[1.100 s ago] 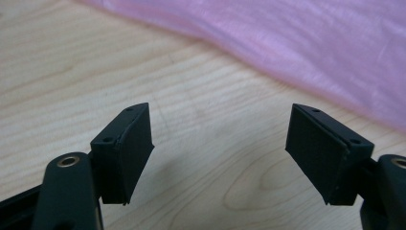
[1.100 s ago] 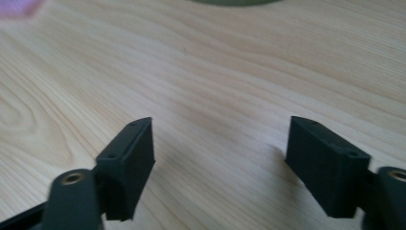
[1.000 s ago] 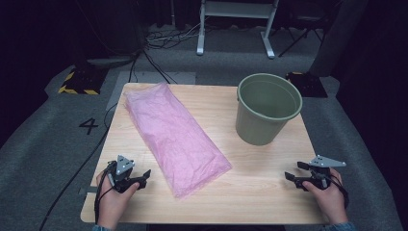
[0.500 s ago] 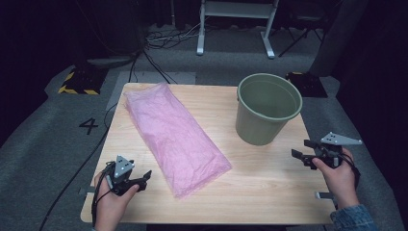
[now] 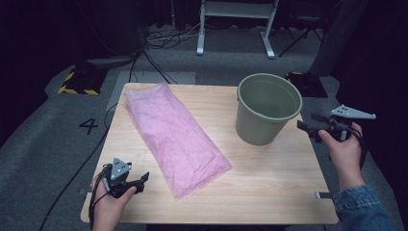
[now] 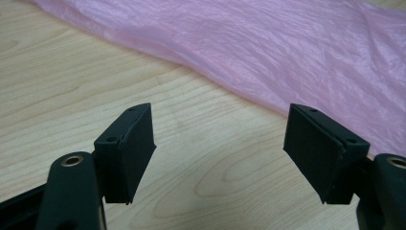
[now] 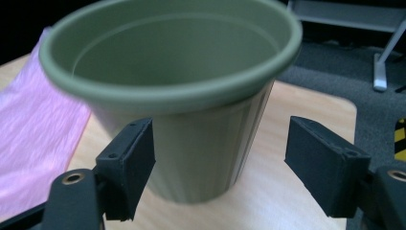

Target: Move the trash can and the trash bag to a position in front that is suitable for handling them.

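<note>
A flat pink plastic bag lies diagonally across the wooden table, and its crinkled surface spreads beyond my left jaws. An empty green bucket stands upright at the table's right, seen close up in the right gripper view. My left gripper rests low at the front left corner, open, pointing at the bag's near edge with bare wood between its jaws. My right gripper hangs raised off the table's right edge, open, aimed at the bucket's side just below the rim, apart from it.
Grey carpet surrounds the table, with a "4" marking at the left. Cables run across the floor behind, near a white metal stand. A yellow-and-black striped block sits at the back left.
My right gripper has risen from the table's front right and moved back toward the bucket. The left gripper has stayed where it was.
</note>
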`<move>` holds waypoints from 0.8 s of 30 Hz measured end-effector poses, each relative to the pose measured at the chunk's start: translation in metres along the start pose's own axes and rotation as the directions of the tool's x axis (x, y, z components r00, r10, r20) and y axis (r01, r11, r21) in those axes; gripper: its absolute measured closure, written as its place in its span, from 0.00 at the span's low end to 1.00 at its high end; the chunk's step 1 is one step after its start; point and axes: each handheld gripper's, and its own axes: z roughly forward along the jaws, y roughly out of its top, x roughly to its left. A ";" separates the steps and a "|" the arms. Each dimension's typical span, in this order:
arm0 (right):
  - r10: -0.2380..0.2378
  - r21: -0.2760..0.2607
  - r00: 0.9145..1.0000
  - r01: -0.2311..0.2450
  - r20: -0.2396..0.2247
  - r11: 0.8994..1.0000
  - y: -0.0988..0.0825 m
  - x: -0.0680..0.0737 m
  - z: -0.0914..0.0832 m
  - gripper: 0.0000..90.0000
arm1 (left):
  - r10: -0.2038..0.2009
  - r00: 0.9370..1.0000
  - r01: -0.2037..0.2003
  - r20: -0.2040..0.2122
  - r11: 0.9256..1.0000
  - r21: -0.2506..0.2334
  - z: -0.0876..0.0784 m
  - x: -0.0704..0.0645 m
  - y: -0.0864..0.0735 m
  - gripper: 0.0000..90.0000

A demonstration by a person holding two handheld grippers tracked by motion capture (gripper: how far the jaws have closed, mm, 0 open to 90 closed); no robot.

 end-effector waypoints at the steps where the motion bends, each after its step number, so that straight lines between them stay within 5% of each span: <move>1: -0.001 -0.006 1.000 0.001 0.003 1.000 0.004 -0.001 0.001 0.29 | -0.005 1.000 0.005 0.000 1.000 -0.002 0.000 0.000 -0.001 0.29; 11: 0.028 -0.018 0.998 -0.027 0.053 0.999 0.031 -0.009 0.010 0.29 | -0.010 1.000 0.010 0.024 1.000 0.003 0.002 0.001 -0.003 0.29; 15: -0.013 0.019 0.998 0.012 0.065 1.000 0.042 -0.004 0.029 0.28 | -0.003 1.000 0.003 0.024 1.000 0.005 0.003 0.000 -0.003 0.29; 24: -0.005 0.094 0.996 -0.004 0.094 0.996 0.040 -0.006 0.059 0.22 | 0.016 0.999 -0.017 0.034 1.000 0.015 0.006 0.002 -0.007 0.29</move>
